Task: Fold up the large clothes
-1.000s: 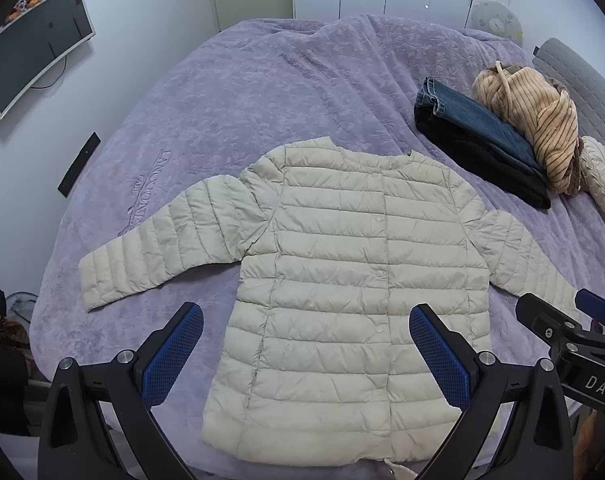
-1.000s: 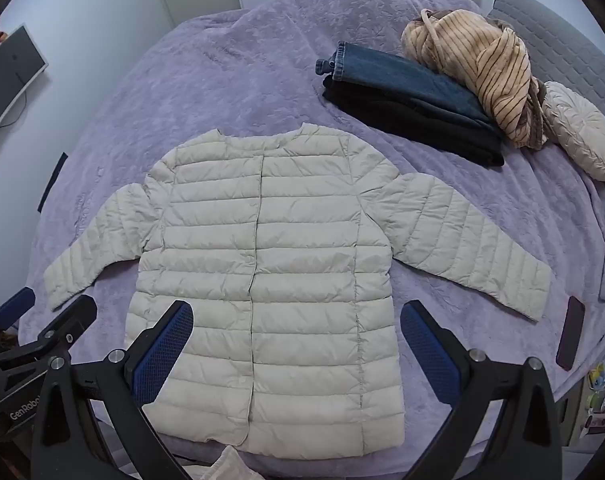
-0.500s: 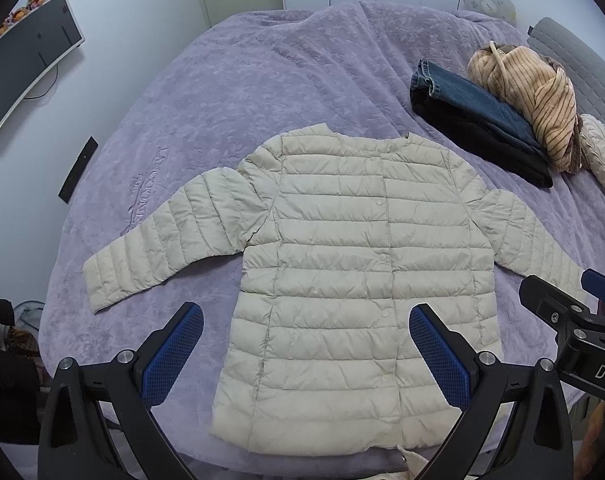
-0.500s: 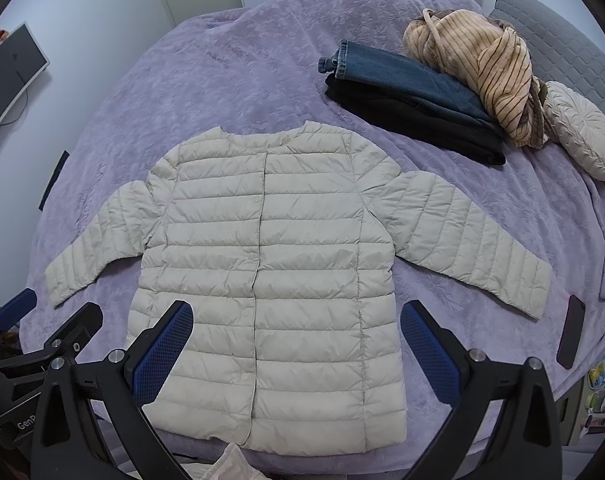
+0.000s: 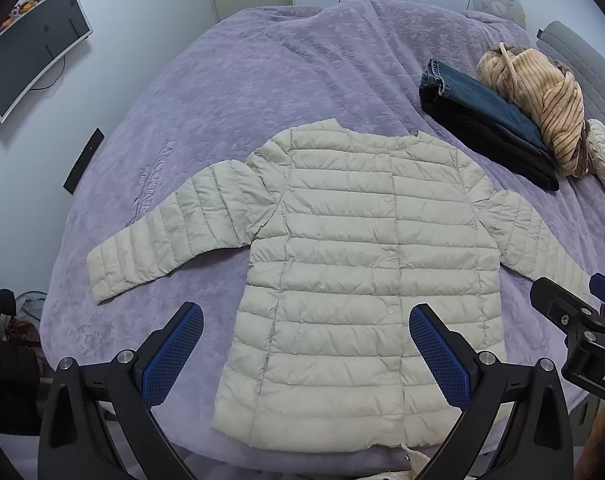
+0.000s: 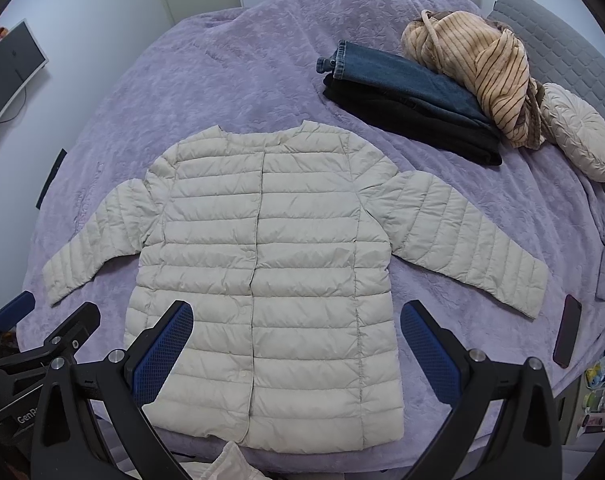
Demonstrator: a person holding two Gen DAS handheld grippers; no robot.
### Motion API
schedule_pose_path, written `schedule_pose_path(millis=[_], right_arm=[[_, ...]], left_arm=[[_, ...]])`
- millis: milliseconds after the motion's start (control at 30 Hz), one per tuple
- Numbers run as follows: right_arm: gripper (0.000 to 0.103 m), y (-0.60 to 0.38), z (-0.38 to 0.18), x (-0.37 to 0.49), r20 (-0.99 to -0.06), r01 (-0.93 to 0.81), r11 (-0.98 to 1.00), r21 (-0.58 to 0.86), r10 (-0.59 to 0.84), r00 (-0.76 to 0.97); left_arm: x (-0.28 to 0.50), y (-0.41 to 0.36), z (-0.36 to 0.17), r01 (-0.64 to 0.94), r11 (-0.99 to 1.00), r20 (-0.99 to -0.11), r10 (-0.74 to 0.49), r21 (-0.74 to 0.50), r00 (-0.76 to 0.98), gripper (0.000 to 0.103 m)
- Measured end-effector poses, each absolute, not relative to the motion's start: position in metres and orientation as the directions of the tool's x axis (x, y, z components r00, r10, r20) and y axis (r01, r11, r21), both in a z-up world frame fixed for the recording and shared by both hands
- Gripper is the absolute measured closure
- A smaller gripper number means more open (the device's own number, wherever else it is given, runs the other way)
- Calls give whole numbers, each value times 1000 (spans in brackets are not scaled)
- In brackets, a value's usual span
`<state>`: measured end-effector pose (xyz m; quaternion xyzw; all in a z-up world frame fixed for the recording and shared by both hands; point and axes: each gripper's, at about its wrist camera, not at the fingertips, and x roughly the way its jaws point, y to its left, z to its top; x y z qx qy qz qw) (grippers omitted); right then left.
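Note:
A cream quilted puffer jacket (image 5: pixel 354 264) (image 6: pixel 262 264) lies flat and buttoned on the purple bed, collar away from me, both sleeves spread out to the sides. My left gripper (image 5: pixel 306 354) hovers open above the jacket's hem, holding nothing. My right gripper (image 6: pixel 296 350) is open too, above the lower body of the jacket, and it shows at the right edge of the left wrist view (image 5: pixel 574 320). The left gripper appears at the left edge of the right wrist view (image 6: pixel 42 340).
Folded jeans on a dark garment (image 6: pixel 414 100), a striped tan garment (image 6: pixel 478 68) and a cream round cushion (image 6: pixel 578 136) sit at the bed's far right. A phone (image 6: pixel 566 336) lies near the right edge. A monitor (image 5: pixel 34 44) hangs on the left wall.
Both grippers have drawn back and up a little, so the jacket sits smaller and further into view. The jacket itself has not moved.

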<state>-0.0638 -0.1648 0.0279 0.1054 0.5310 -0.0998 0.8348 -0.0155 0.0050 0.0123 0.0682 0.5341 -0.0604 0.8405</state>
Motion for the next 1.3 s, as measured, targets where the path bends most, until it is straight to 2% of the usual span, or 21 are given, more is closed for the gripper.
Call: schedule_pose_path(millis=[1300], right_arm=[[0, -166, 24, -68, -912, 281, 957, 65, -58, 406]], left_arm=[[-13, 13, 7, 152, 987, -912, -13, 54, 410, 0]])
